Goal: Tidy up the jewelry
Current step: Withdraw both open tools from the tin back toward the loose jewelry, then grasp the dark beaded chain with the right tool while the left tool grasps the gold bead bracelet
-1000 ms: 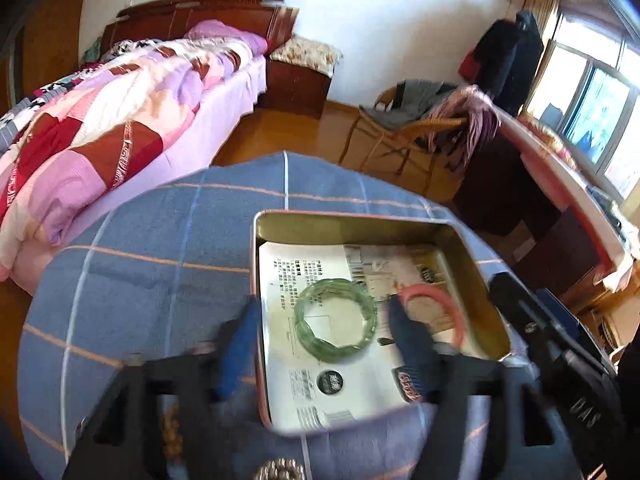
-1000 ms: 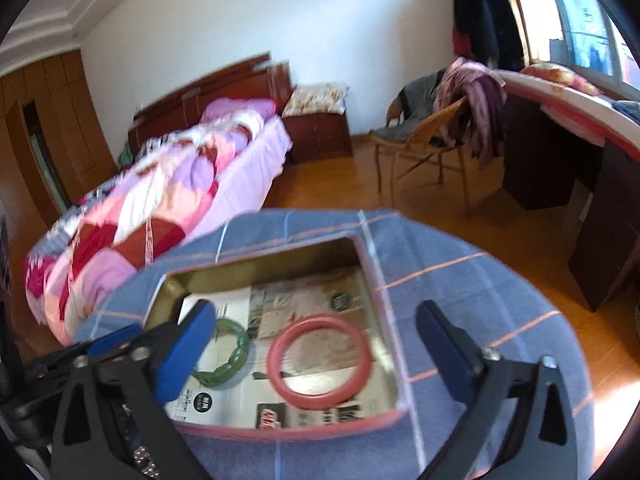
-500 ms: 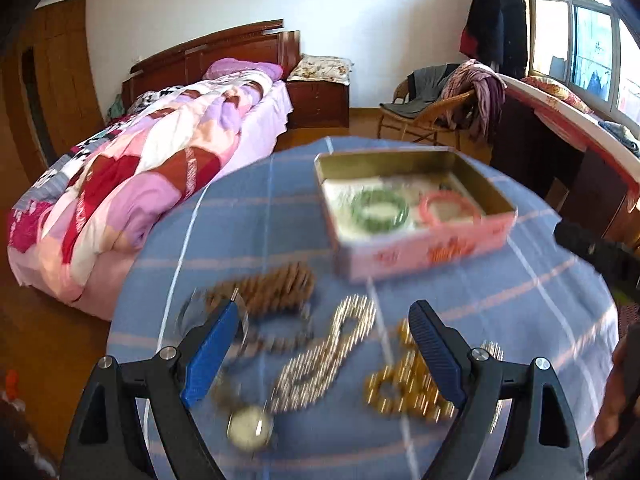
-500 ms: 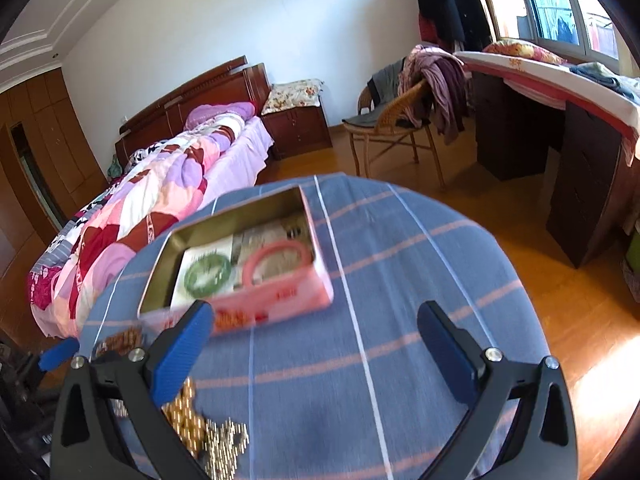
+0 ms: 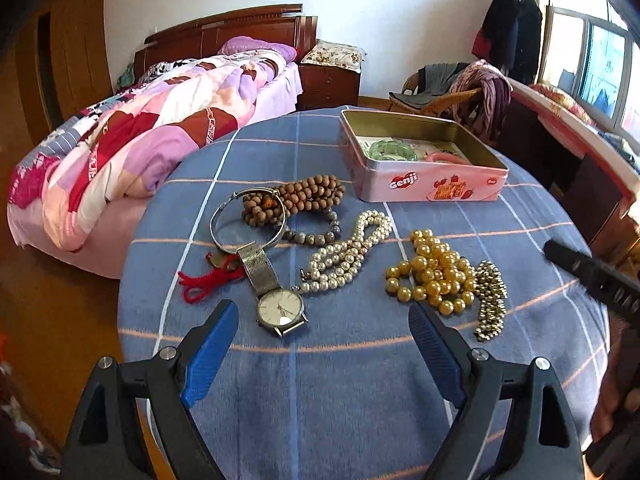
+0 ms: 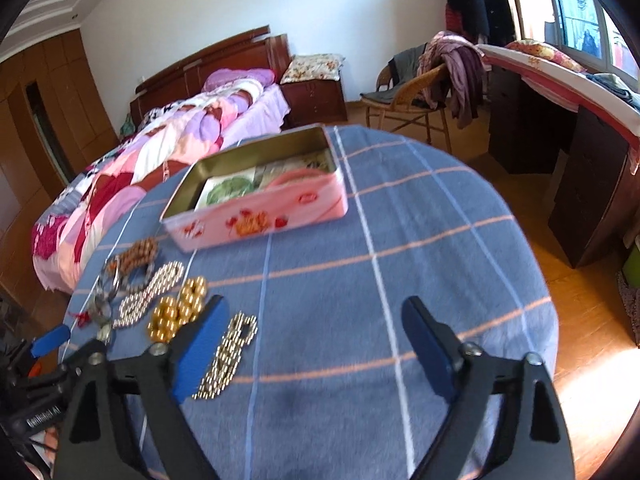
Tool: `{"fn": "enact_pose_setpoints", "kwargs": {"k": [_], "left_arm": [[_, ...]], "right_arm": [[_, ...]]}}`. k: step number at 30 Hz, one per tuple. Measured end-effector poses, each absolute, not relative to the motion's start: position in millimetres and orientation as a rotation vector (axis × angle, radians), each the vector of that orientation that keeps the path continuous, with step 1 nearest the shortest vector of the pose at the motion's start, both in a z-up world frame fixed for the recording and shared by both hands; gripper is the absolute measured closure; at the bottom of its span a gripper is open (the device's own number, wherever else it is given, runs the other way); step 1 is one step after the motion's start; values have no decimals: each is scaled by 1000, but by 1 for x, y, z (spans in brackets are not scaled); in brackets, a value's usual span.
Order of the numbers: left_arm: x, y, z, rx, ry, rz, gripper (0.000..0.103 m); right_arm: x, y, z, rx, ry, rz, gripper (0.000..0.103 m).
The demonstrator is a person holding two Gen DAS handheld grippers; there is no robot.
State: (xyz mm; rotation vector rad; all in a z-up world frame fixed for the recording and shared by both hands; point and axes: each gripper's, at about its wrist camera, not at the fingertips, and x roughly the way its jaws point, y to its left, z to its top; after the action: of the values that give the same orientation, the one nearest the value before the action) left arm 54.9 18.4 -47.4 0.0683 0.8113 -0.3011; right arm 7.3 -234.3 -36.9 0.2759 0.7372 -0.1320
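A pink tin (image 5: 424, 184) (image 6: 256, 212) stands at the far side of the blue-clothed table, holding a green bangle (image 5: 390, 151) and a pink bangle (image 5: 444, 157). Loose on the cloth nearer me lie wooden beads (image 5: 308, 196), a silver bangle (image 5: 216, 224), a watch (image 5: 280, 308), white pearls (image 5: 348, 252), gold beads (image 5: 436, 276) and a fine gold chain (image 5: 490, 296) (image 6: 228, 356). My left gripper (image 5: 320, 312) is open above the cloth, the watch just past its tips. My right gripper (image 6: 314, 304) hovers right of the chain, its jaws closing with nothing between them.
The round table (image 5: 360, 380) drops off on all sides. A bed (image 5: 160, 128) stands to the left, a wicker chair (image 6: 416, 92) draped with clothes behind, and a dark desk (image 6: 580, 168) on the right. A red cord (image 5: 204, 282) lies by the watch.
Both grippers pulled back from over the tin toward the near side of the table. The loose jewelry came into view. The right jaws narrowed slightly.
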Motion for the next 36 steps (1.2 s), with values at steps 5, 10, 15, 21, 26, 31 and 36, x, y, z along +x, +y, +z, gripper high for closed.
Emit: {"fn": "enact_pose_setpoints", "kwargs": {"k": [5,10,15,21,26,31,36], "left_arm": [[51,19,-47,75,805,-307,16],[52,24,-50,54,821,-316,16],[52,28,-51,45,835,-318,16],[52,25,-51,48,834,-335,16],[53,17,-51,61,834,-369,16],[58,-4,-47,101,830,-434,16],[68,-41,-46,141,829,-502,16]], "right_arm": [[9,-218,-46,278,789,-70,35],[22,-191,-53,207,849,-20,39],[38,-169,-67,129,936,24,49],[35,-165,-68,12,918,-12,81],[31,-193,-65,105,929,-41,90],[18,-220,-47,212,840,-68,90],[8,-226,-26,239,752,-82,90]]}}
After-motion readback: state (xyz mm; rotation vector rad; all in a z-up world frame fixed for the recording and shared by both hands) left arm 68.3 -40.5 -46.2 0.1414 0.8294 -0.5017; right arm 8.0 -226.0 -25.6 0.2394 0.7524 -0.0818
